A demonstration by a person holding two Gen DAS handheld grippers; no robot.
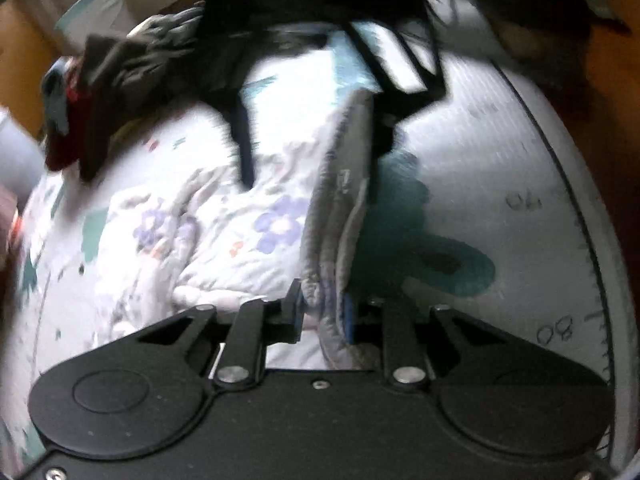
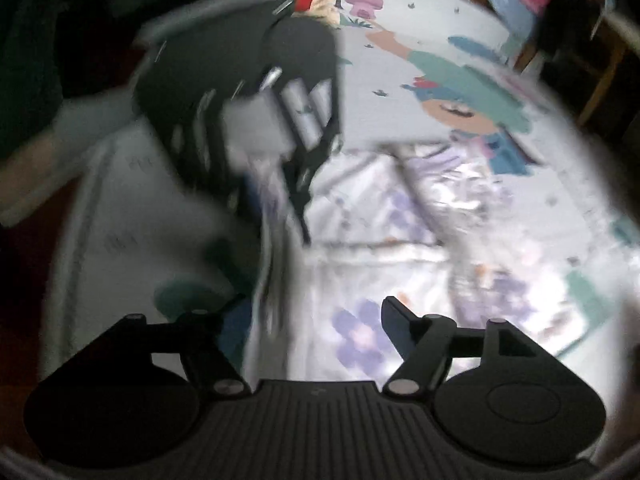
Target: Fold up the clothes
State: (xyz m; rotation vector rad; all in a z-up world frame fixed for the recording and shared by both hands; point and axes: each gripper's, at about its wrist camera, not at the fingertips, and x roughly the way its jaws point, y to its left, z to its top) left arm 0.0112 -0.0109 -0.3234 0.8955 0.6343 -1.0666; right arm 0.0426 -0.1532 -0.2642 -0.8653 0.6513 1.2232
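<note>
A white garment with purple flowers (image 1: 208, 216) lies on a pale printed mat (image 1: 500, 160). My left gripper (image 1: 324, 308) is shut on the garment's folded edge (image 1: 336, 216), which runs up between its fingers. In the right wrist view the same floral garment (image 2: 384, 240) spreads to the right, and my right gripper (image 2: 316, 316) has its jaws wide apart around the garment's edge (image 2: 272, 300). The left gripper (image 2: 296, 208) shows there as a dark blurred shape at upper left. The right gripper (image 1: 244, 152) shows in the left wrist view at top centre.
A heap of dark and red clothes (image 1: 100, 92) lies at the mat's far left. The mat carries a ruler scale along its edge (image 1: 560, 328) and cartoon prints (image 2: 460, 92). Wooden furniture (image 2: 600, 72) stands beyond the mat. Both views are blurred.
</note>
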